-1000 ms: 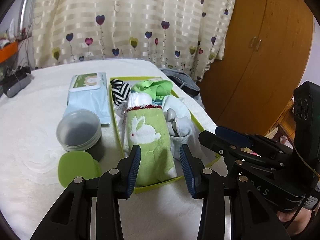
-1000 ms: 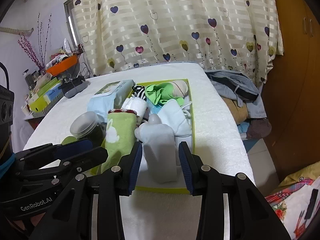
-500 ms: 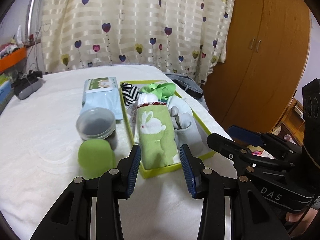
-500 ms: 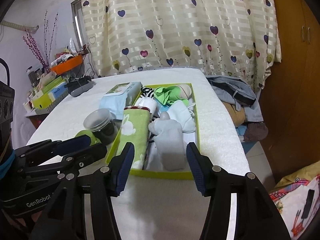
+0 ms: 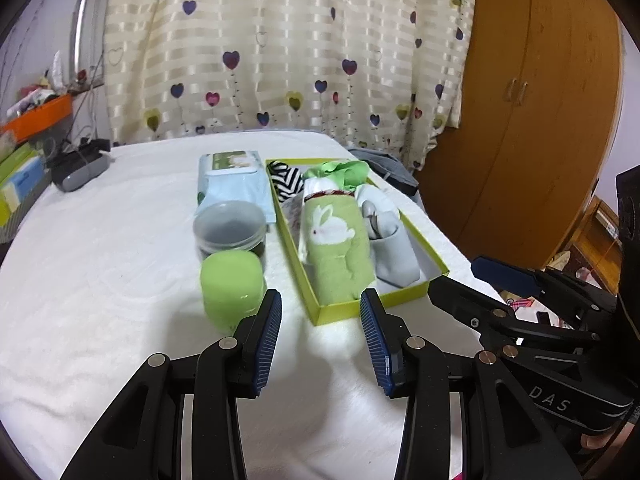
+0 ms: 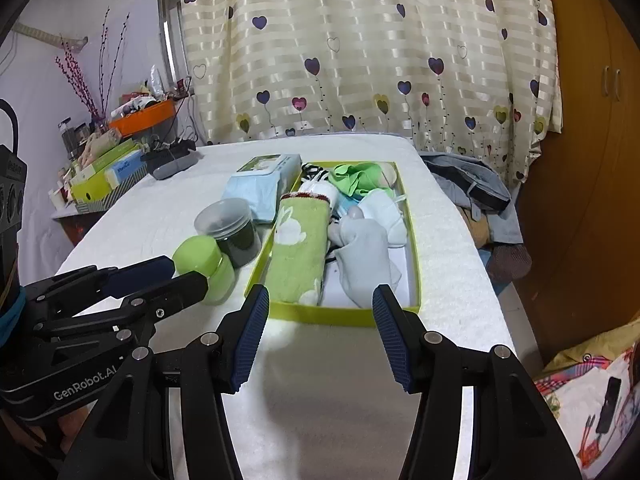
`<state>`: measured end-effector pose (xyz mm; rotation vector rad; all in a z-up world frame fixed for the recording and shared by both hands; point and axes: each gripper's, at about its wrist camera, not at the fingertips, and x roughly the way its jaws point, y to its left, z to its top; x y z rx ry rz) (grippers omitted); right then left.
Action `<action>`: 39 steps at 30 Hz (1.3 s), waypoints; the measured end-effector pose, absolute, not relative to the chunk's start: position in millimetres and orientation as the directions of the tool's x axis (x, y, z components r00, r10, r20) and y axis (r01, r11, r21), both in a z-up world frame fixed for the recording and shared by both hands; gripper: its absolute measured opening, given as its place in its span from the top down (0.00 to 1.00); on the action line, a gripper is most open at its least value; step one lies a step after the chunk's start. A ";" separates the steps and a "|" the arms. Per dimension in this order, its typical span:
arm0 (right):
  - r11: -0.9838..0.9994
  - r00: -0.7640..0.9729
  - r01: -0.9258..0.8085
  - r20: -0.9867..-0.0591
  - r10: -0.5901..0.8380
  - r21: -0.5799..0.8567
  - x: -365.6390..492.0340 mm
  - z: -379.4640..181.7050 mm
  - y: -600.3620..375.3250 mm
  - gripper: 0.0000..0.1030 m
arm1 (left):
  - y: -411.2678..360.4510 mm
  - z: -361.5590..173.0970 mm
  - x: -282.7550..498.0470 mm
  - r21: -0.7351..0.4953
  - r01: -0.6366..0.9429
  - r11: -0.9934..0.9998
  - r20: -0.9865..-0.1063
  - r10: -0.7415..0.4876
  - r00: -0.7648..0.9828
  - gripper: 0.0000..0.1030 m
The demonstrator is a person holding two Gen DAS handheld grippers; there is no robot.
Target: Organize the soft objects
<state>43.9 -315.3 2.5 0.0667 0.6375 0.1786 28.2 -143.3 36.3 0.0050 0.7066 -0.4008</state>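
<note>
**Green-rimmed box of soft things, both claws empty**

Left wrist view: the left claw [image 5: 320,340] hangs with its jaws wide apart and nothing between them, above the white-covered bench [image 5: 100,300]. Ahead and slightly right sits the shallow yellow-green cardboard box [image 5: 434,264]. Inside it, the green rabbit-print towel roll [image 5: 340,248] lies with its long axis running away from the claw, roughly in line with the fingers. A pale grey sock [image 5: 394,248] lies just beside it on the right. Left of the box stand a lime-green capped jar [image 5: 232,284] and a clear lidded tub [image 5: 229,230].

Right wrist view: the right claw [image 6: 320,336] is likewise spread wide and empty, short of the box's [image 6: 332,312] near wall. Here the grey sock [image 6: 364,260] sits almost dead ahead and the towel roll [image 6: 298,248] left of centre, so the right claw appears nearer the sock and the left nearer the towel. This view alone shows the white socks [image 6: 382,212] and crumpled green cloth [image 6: 354,178] at the far end clearly.
</note>
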 end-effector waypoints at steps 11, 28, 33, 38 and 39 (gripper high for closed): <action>0.982 0.783 -0.154 -0.594 0.187 0.105 36.4 -0.6 -308.0 0.46 | -138.2 30.9 22.5 -0.128 0.353 0.927 -0.640 -0.349 0.684 0.62; 0.978 0.763 -0.182 -0.613 0.207 0.103 39.1 -9.6 -300.5 0.46 | -133.7 22.3 26.9 -0.128 0.328 0.936 -0.654 -0.328 0.682 0.61; 0.977 0.759 -0.187 -0.616 0.211 0.105 42.0 -11.5 -299.4 0.46 | -134.5 21.5 28.0 -0.117 0.326 0.938 -0.655 -0.320 0.685 0.62; 0.977 0.758 -0.187 -0.617 0.212 0.105 42.7 -12.3 -298.7 0.46 | -134.8 21.1 29.0 -0.120 0.328 0.937 -0.655 -0.323 0.683 0.61; 0.977 0.757 -0.187 -0.618 0.212 0.105 42.8 -12.2 -298.8 0.46 | -135.4 20.8 28.8 -0.120 0.328 0.937 -0.656 -0.323 0.682 0.61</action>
